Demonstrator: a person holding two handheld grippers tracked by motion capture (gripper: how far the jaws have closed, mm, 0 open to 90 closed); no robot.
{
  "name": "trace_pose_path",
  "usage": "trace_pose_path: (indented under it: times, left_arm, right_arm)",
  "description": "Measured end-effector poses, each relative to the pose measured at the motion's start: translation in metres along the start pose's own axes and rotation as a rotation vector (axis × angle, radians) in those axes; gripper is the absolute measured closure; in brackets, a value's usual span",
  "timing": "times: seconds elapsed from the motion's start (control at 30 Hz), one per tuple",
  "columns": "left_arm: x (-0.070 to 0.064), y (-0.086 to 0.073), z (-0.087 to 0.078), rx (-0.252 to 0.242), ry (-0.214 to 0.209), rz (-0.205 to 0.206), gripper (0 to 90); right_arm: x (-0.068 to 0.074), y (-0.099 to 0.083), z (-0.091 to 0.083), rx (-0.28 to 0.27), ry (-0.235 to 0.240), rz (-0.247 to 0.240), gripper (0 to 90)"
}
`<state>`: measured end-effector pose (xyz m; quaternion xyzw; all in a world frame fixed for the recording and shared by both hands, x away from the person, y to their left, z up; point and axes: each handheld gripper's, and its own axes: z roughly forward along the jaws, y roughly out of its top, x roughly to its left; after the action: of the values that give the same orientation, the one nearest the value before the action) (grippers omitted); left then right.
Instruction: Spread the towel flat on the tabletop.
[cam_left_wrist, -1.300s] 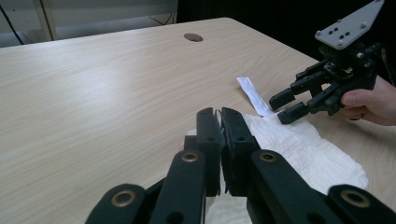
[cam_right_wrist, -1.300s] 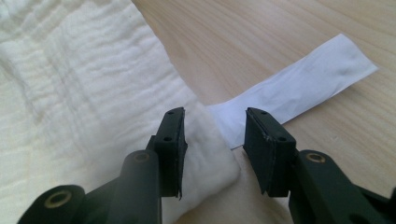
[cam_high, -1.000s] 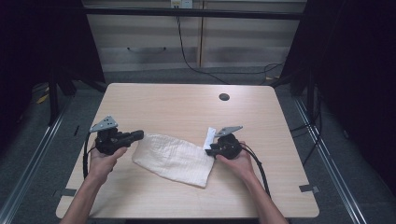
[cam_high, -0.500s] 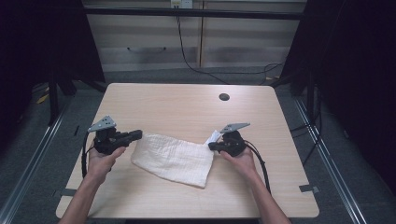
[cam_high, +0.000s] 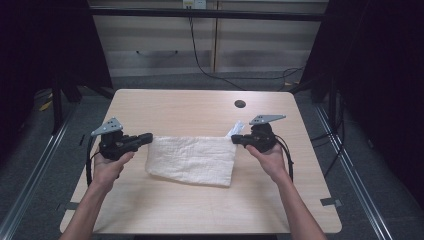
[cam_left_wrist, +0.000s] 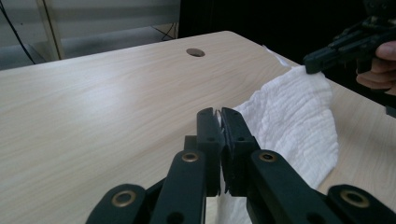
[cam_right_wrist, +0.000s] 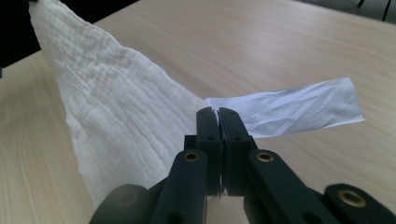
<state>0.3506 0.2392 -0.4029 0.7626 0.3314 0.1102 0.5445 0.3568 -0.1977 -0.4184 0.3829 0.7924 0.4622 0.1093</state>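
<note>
Two grippers, left (cam_high: 146, 137) and right (cam_high: 235, 139), apart, cloth (cam_high: 192, 160) taut between.

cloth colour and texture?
White, with a fine crinkled weave; the cloth shows best in the right gripper view.

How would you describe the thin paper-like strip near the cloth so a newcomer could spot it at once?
Start at the light wooden table and find the white crinkled cloth stretched between the two black grippers. By the right gripper, at the cloth's far right corner, lies a thin white strip. It is flat, smooth and creased, unlike the thick, textured cloth.
</note>
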Motion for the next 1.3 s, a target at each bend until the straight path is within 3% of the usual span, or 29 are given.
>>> trace_pose_path:
  times: [0.3,0.8,0.9,1.1,1.2,1.3]
  left_arm:
    - [0.007,0.025,0.005,-0.003,0.025,0.005,87.2]
    - [0.035,0.093,0.024,-0.016,0.073,-0.045,87.3]
    - [0.038,0.119,0.028,-0.028,0.087,-0.032,87.3]
    - [0.039,0.145,0.032,-0.039,0.097,-0.008,87.3]
    - [0.033,0.15,0.033,-0.032,0.094,0.032,87.3]
    - [0.026,0.14,0.033,-0.022,0.077,0.06,87.3]
  right_arm:
    - [-0.004,0.035,-0.025,-0.085,-0.021,-0.009,88.3]
    - [-0.032,0.114,-0.045,-0.149,-0.075,-0.009,88.5]
    - [-0.037,0.13,-0.048,-0.16,-0.096,-0.008,88.6]
    - [-0.046,0.151,-0.055,-0.181,-0.129,-0.007,88.7]
    - [-0.047,0.155,-0.06,-0.185,-0.147,-0.01,88.7]
    - [-0.045,0.149,-0.066,-0.2,-0.137,-0.014,88.6]
